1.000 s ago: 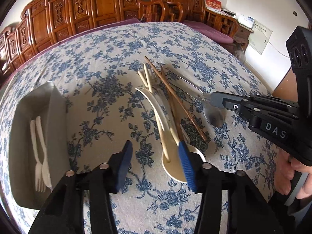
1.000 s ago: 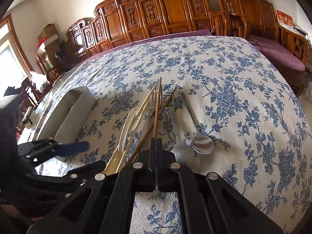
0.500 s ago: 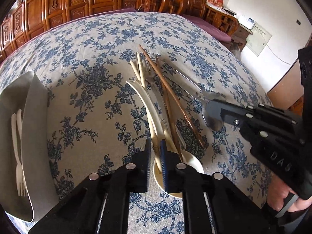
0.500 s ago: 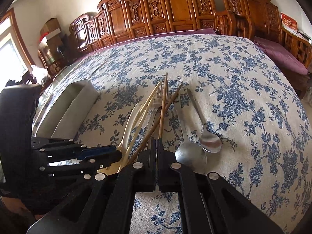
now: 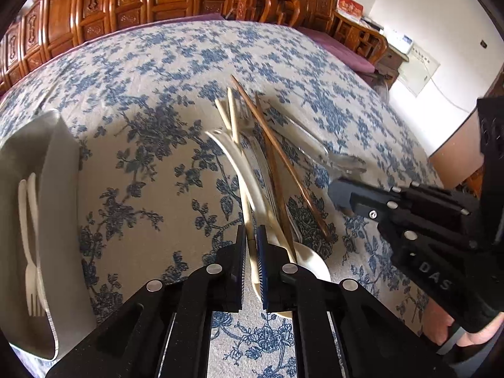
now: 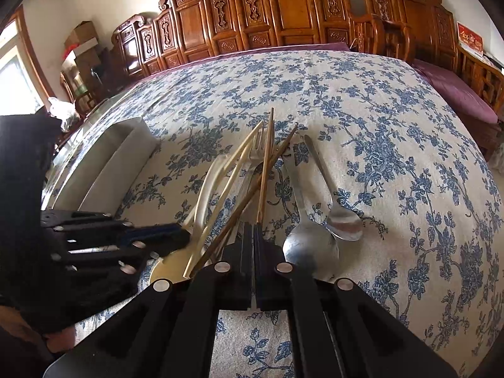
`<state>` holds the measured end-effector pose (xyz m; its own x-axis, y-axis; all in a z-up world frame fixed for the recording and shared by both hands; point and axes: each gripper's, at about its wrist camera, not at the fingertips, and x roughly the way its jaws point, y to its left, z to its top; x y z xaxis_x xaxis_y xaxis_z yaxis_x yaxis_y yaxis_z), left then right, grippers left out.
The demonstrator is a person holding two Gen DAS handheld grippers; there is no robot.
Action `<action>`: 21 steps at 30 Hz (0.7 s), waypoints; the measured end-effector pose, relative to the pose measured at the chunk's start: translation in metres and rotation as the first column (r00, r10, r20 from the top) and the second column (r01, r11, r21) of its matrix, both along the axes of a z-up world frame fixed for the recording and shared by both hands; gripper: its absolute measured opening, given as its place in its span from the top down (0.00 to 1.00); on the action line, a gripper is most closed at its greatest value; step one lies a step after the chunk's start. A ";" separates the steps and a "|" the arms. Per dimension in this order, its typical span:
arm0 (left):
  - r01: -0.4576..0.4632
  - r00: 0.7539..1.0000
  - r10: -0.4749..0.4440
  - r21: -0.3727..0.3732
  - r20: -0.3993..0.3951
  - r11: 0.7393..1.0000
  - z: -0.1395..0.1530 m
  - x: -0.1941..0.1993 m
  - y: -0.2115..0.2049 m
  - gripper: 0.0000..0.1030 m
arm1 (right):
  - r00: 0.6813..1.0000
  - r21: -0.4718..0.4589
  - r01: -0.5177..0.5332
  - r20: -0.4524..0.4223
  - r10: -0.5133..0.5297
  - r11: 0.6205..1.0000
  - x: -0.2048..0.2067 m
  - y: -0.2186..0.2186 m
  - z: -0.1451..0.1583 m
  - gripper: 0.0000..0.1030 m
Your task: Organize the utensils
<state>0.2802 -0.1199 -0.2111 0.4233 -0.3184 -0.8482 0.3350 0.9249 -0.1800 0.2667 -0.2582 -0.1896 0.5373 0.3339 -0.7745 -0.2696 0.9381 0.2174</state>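
A heap of utensils lies mid-table: pale chopsticks [image 5: 232, 116], brown chopsticks [image 5: 285, 163], cream plastic spoons [image 5: 312, 263], a metal fork [image 6: 256, 151] and two metal spoons [image 6: 343, 225]. My left gripper [image 5: 251, 252] is shut on one pale chopstick near its lower end, above the cream spoon bowl. From the right wrist it shows as the left gripper [image 6: 174, 236] at the heap's left side. My right gripper [image 6: 253, 233] is shut with nothing between its pads, low over the heap's near end. Seen from the left wrist, the right gripper [image 5: 338, 190] hovers by a metal spoon bowl.
A grey divided tray [image 5: 60, 189] sits at the table's left edge and holds white plastic forks [image 5: 30, 252]. Blue-flowered cloth covers the table. Carved wooden chairs [image 6: 289, 9] line the far side. A hand [image 5: 466, 334] holds the right gripper at lower right.
The left jaws, wide apart a second ago, have come together on the pale chopstick, and the left view has tipped slightly. The right gripper has stayed shut and still.
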 end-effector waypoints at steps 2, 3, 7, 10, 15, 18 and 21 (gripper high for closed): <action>-0.013 1.000 0.013 -0.003 0.024 1.000 0.007 -0.001 0.004 0.96 | 1.000 0.002 0.002 0.001 -0.002 1.000 0.000 -0.001 0.000 0.96; -0.017 0.999 0.017 -0.010 0.031 1.000 0.009 -0.001 0.006 0.96 | 1.000 0.001 0.001 -0.001 -0.001 1.000 0.001 -0.001 0.000 0.96; -0.031 0.997 0.032 -0.017 0.068 0.999 0.022 -0.003 0.012 0.96 | 1.000 -0.005 -0.003 -0.005 0.003 1.000 0.001 0.000 -0.002 0.96; -0.044 0.995 0.044 -0.010 0.092 0.999 0.028 -0.004 0.016 0.96 | 1.000 -0.009 -0.004 -0.008 0.004 1.000 0.001 0.000 -0.005 0.96; -0.078 0.991 0.078 -0.006 0.111 0.997 0.034 -0.003 0.028 0.96 | 0.999 -0.006 -0.006 -0.035 0.006 1.000 0.006 -0.001 -0.013 0.80; -0.098 0.987 0.098 -0.009 0.124 0.995 0.038 -0.002 0.036 0.96 | 0.998 -0.018 -0.017 -0.053 0.016 1.000 0.007 0.003 -0.019 0.79; -0.112 0.983 0.113 -0.015 0.143 0.994 0.044 -0.002 0.042 0.96 | 0.998 -0.037 -0.016 -0.066 0.013 0.999 0.009 0.006 -0.025 0.79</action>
